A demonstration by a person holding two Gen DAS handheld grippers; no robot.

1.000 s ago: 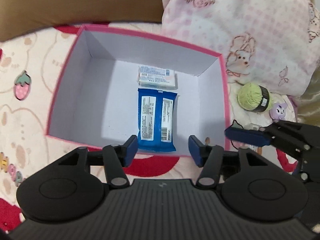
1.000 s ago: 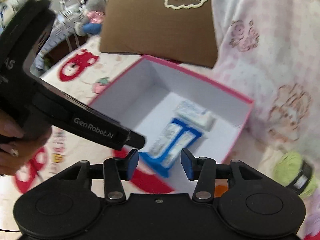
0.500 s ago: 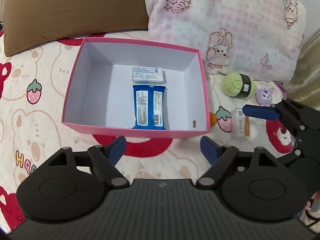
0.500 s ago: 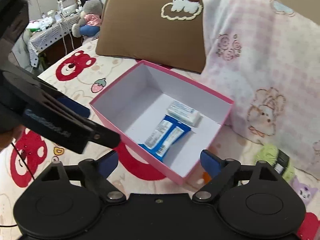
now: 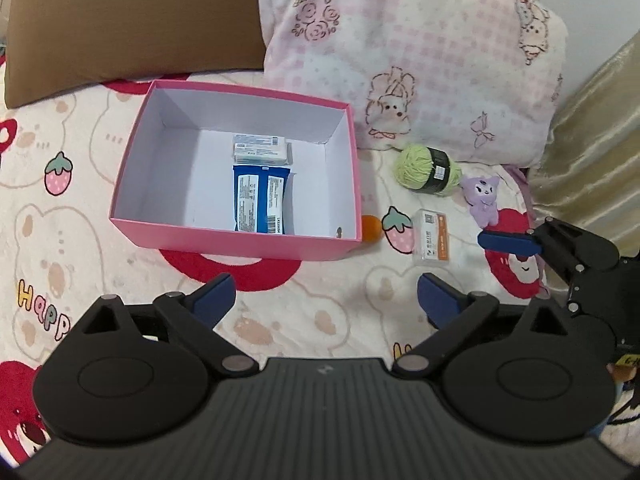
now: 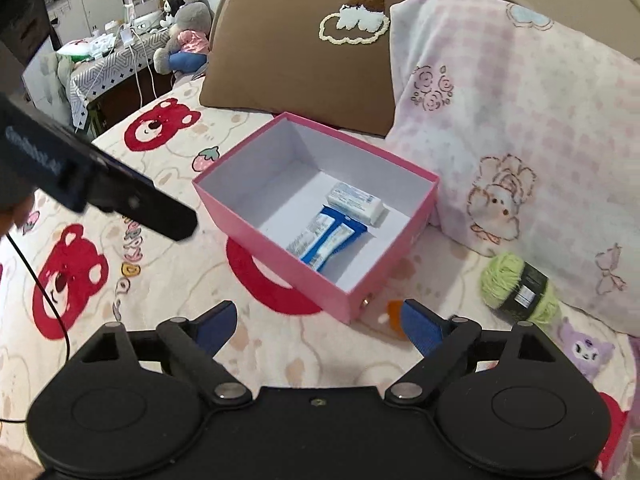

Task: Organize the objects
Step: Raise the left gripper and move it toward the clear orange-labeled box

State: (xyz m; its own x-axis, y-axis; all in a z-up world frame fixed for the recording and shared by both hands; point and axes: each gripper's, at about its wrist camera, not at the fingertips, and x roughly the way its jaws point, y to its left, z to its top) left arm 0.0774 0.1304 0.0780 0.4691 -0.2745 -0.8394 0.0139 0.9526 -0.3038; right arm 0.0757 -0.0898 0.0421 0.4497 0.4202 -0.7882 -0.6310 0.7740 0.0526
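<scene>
The bed (image 5: 80, 128), under a cream cover printed with red bears and strawberries, carries everything. At its head, behind the pink box (image 5: 240, 240), lean a brown pillow (image 5: 132, 28) with a cloud patch and a pink-checked pillow (image 5: 420, 60), the brown one behind the box's far left corner and the checked one behind its far right corner.

The pink box stands open on the bed, white inside. Against its far wall lies a small white packet (image 5: 261, 149), and just in front of that, reaching to the near wall, a blue packet (image 5: 260, 199) with white labels.

Right of the box, on the bed, lie a ball of green yarn (image 5: 426, 168) with a dark band, a purple toy figure (image 5: 484, 198) further right, a clear case with an orange label (image 5: 433, 236) nearer the camera, and a small orange ball (image 5: 371, 227) touching the box's right wall.

The left gripper (image 5: 324, 296) hangs in front of the box's near wall; its jaws have just been opening and stand wide, with nothing between them. The right gripper (image 6: 316, 322) is off the box's near right corner, jaws wide and empty, having just been opening too.
</scene>
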